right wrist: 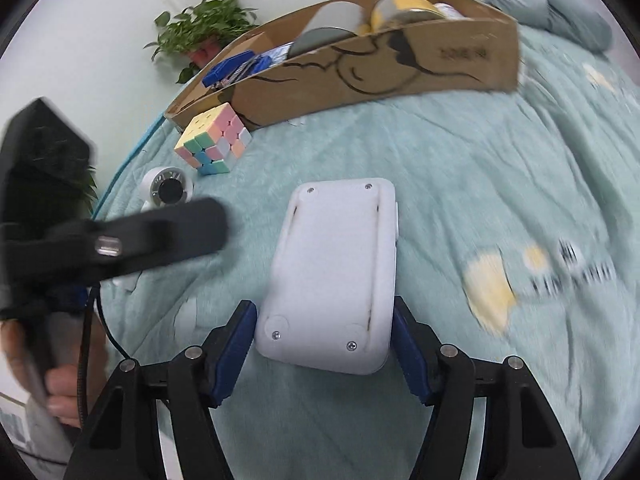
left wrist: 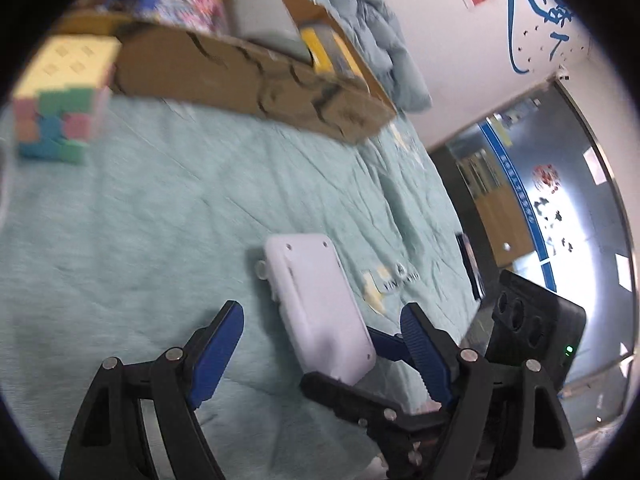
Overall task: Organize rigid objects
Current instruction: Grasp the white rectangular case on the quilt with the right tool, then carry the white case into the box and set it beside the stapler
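— So where is the white case [right wrist: 332, 272] sitting?

— Back-side up on the teal blanket [right wrist: 440, 168], screws showing at its corners. Its near end lies between the blue pads of the right gripper [right wrist: 325, 354].

— Clamped, then?

— The pads sit right against both sides of the case, and from the right wrist view that reads as a grip. The blur makes the exact contact on the left pad hard to judge, though.

— And the left gripper [left wrist: 322, 342]?

— Jaws apart, nothing between the pads. In its own view the case lies just ahead of it, with the right gripper's black and blue fingers reaching in from the lower right. A hand [right wrist: 56, 392] holding the left gripper shows at the left edge of the right wrist view.

— What lies around the case?

— Up and to the left, a pastel puzzle cube [right wrist: 214, 140] rests on the blanket, touching or nearly touching the front wall of a cardboard box [right wrist: 360, 76]. Beside the cube is a small white round gadget [right wrist: 168, 190] with a dark centre.

— What's in the box?

— A grey cylinder [left wrist: 260, 12], something yellow [left wrist: 324, 50], a blue object [right wrist: 228, 66] and a colourful printed pack [left wrist: 188, 4].

— Beyond that?

— A rumpled blue-grey duvet [left wrist: 376, 28] behind the box, and a potted green plant [right wrist: 204, 26] against the wall.
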The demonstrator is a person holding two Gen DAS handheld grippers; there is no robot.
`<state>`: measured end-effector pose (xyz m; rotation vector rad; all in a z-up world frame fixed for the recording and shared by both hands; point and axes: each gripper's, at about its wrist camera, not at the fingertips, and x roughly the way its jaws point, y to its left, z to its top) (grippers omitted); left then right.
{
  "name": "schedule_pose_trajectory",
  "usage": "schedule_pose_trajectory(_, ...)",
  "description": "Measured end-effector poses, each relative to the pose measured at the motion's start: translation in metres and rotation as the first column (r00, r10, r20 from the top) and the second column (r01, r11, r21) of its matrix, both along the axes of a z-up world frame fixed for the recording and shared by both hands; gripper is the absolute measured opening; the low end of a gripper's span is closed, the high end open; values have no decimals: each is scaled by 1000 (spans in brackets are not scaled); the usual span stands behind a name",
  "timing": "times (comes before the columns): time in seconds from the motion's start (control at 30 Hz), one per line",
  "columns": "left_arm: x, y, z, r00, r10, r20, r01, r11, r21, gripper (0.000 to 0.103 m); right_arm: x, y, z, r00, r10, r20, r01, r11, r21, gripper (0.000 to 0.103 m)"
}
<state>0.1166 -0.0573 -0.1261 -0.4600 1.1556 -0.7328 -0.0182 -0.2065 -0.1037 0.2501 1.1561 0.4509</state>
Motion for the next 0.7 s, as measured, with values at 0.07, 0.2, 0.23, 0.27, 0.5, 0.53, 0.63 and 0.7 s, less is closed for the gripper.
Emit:
schedule_pose_trajectory(0.07,1,-10,-7,999,-31,-39,31,999,-13,72,-8,-5,0,1000,2,17,-2,1000,15,64)
schedule_pose_trajectory(0.2,-4,-23,-11,996,-70,-61,70,998,-2,66,-16,-5,1,999,-5,37,5,1000,1,64)
schedule_pose_trajectory(0.23,-6,-24,-12,995,-74,-68,74,997,-5,66,-14,-3,1,999,-5,40,5,1000,1,64)
schedule_pose_trajectory(0.27,-7,-24,-14,994,-74,-77,74,997,-8,62,-15,-3,1,999,-3,47,3,1000,-1,64)
schedule_pose_trajectory(0.5,-10,-18,-19,998,-33,-55,34,999,16,39,-9,3,0,999,1,52,-1,1000,6,64)
schedule_pose_trajectory(0.53,-10,-16,-19,998,-27,-51,28,999,17,39,-8,3,1,999,0,52,0,1000,11,64)
schedule_pose_trajectory(0.63,-11,-10,-14,1000,-10,-27,11,1000,20,39,-5,7,2,998,2,61,-3,1000,18,64)
schedule_pose_trajectory(0.7,-11,-5,-7,1000,6,1,-6,1000,15,39,-5,11,6,997,4,78,-5,1000,20,64)
